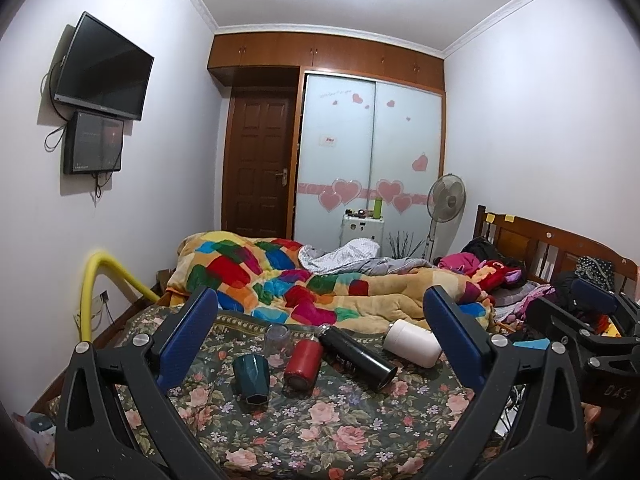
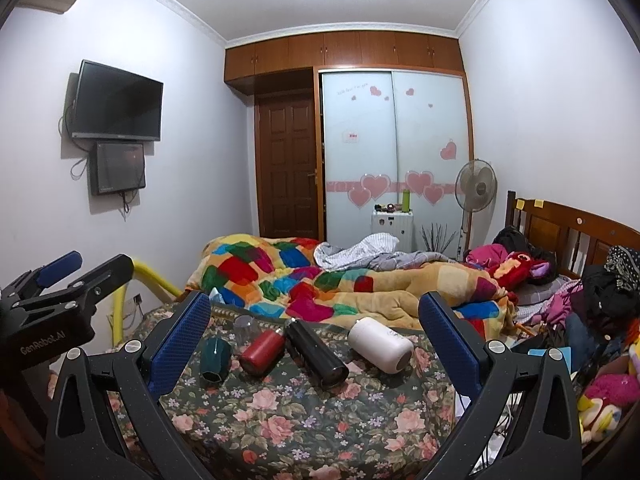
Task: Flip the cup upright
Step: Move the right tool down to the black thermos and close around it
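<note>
Floral bedspread [image 1: 320, 432] serves as the work surface, with five vessels on it: black flask [image 1: 356, 354], white cup [image 1: 412, 343], red bottle [image 1: 302, 363] and teal faceted cup [image 1: 251, 378] lying tipped, clear glass [image 1: 277, 339] apparently inverted. Left gripper [image 1: 320, 336] and right gripper [image 2: 314, 332] hover wide open, holding nothing, seemingly positioned short of the row for an approach.

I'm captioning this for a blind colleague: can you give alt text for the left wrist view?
Five drinking vessels lie on a floral bedspread between the open left gripper: a teal cup, clear glass, red bottle, black flask and white cup. A rumpled colourful quilt lies behind.
</note>
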`<state>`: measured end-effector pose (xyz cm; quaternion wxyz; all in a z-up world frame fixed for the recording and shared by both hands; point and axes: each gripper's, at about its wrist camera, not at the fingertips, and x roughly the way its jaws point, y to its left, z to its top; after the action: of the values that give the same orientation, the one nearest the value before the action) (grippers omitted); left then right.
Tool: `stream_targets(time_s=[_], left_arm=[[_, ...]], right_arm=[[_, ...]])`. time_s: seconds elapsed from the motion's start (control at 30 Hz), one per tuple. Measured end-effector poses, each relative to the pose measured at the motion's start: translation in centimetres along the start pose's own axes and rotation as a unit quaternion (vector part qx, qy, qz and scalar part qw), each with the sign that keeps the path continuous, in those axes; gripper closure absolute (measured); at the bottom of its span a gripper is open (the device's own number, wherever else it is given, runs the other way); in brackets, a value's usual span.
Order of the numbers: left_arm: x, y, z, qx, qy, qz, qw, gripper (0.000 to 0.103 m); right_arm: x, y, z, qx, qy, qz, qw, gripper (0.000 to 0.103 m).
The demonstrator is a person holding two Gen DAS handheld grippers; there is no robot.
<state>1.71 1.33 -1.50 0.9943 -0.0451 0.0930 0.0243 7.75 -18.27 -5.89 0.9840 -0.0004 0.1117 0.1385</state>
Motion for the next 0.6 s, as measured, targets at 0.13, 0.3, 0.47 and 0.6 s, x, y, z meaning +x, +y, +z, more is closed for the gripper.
stream_targets(time_s=[0.13,0.3,0.47,0.6], left_arm=[[1.8,0.7,-0.9,0.000,0.016,0.012,0.9998,0.000],[5.1,2.5,-2.7,-0.011,0.051,0.028,0.9983,0.000],[9.1,5.2,-4.7,-0.054,0.098,0.026,0.9934,0.000],[12.1,7.2,-6.6,-0.070,0.126,0.053,0.9881,0.000]], right_arm=[[1.8,-0.1,-0.6,-0.003,0.019,-0.002,1.000,0.000],[5.6,-0.2,-1.9,-0.013,0.063,0.000,0.998,0.000],[10.9,-0.4,-3.7,-0.031,0.121,0.005,0.992,0.000],[16.0,-0.4,-5.1,-0.051,0.169,0.015,0.984,0.000]])
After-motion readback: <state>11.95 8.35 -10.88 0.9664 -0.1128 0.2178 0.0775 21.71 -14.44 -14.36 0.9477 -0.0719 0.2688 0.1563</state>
